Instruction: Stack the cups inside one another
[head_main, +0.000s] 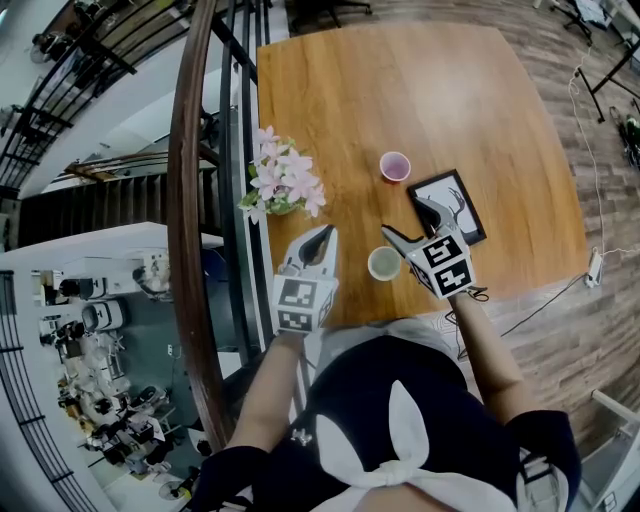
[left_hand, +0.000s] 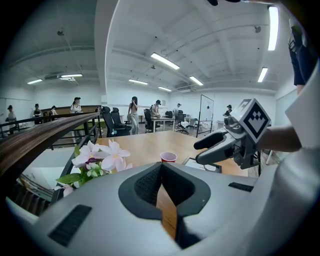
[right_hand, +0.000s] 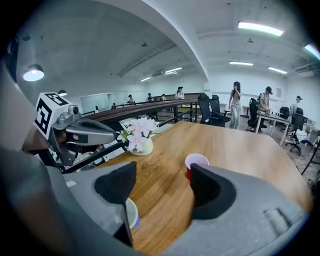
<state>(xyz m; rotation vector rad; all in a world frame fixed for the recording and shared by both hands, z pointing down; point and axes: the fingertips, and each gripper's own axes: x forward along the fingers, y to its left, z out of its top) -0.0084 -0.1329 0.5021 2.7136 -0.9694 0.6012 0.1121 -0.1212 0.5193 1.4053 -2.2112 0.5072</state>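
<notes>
A red cup (head_main: 395, 167) stands upright near the middle of the wooden table (head_main: 400, 90). A pale cup (head_main: 384, 263) stands close to the front edge. My right gripper (head_main: 412, 225) hovers just right of and above the pale cup, open with nothing between its fingers. In the right gripper view the red cup (right_hand: 196, 162) shows beyond the right jaw, and the pale cup (right_hand: 131, 213) peeks out half hidden behind the left jaw. My left gripper (head_main: 324, 236) is shut and empty at the table's left front, left of the pale cup. It faces the red cup (left_hand: 168, 157).
A vase of pink flowers (head_main: 283, 183) stands at the table's left edge, beside a curved wooden railing (head_main: 184, 200). A black picture frame (head_main: 452, 205) lies flat under the right gripper. Beyond the railing is a drop to a lower floor. People and office chairs are far off.
</notes>
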